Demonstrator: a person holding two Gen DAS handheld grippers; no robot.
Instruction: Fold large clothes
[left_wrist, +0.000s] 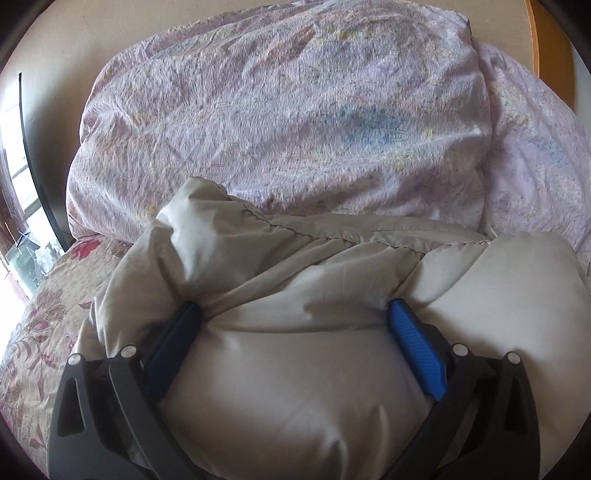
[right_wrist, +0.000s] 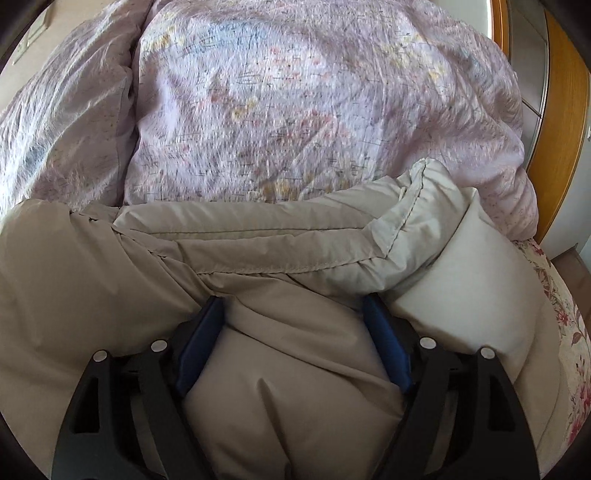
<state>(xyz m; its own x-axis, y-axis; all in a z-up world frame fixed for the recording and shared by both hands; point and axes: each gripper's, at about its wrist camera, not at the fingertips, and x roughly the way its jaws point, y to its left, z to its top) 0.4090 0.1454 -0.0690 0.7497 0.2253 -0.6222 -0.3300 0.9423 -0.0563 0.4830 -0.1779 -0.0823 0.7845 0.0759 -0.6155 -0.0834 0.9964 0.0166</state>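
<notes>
Up close, the left tool (left_wrist: 293, 314) and the right tool (right_wrist: 293, 308) each clench a thick puffy fold of the beige padded garment (left_wrist: 295, 387), blue pads (left_wrist: 417, 350) pressed into the fabric on both sides. Beyond the garment, which lies bunched on the bed, a crumpled lilac printed quilt (left_wrist: 295, 110) fills most of the mattress. Further out a floral bedsheet (left_wrist: 33, 332) shows at the edges, with a bright window (left_wrist: 18, 184) on one side and a wooden door frame (right_wrist: 561, 129) on the other.

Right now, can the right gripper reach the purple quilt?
Probably not yet: the right gripper has its jaws full of puffy beige coat, and a folded ridge of it lies before the quilt.
</notes>
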